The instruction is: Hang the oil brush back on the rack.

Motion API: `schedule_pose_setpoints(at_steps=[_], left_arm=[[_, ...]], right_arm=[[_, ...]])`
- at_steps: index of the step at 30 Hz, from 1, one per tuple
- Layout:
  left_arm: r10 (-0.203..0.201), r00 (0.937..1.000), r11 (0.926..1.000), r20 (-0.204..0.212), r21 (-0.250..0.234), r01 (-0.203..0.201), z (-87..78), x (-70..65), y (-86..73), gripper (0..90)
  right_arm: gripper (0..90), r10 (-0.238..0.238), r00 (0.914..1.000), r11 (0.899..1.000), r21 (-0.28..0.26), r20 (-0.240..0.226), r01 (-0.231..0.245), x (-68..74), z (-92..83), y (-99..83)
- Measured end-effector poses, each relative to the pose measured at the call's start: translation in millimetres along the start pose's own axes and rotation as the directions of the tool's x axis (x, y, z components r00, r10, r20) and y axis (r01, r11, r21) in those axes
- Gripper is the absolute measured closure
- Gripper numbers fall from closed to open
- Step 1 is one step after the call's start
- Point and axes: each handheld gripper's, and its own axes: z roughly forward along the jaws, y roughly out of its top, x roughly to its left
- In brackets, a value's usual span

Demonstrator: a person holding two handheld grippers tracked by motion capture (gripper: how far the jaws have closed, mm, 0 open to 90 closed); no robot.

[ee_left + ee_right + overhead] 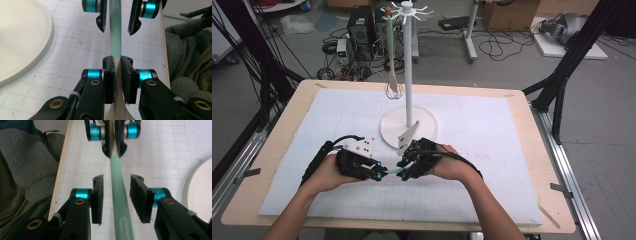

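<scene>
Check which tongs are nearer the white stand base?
Right. The right tongs sit just below the stand base; the left tongs, gripping the green utensil, are farther left.

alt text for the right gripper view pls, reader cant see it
A pale green utensil handle runs up the middle between the right gripper's two black jaws, which stand open on either side without touching it. Farther up, the left gripper is shut on the handle's cream end, above a white gridded mat.
</scene>
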Motion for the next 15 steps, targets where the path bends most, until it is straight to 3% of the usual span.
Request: schedule_pose_setpoints(at_steps=[15], left_arm=[[-0.009,1.0,0.9998,0.002,-0.02,0.009,-1.9,1.4,-0.4,81.4]], right_arm=[[59.3,0.081,0.9965,0.994,-0.074,0.021,-0.079,-2.0,-12.5,-24.6]])
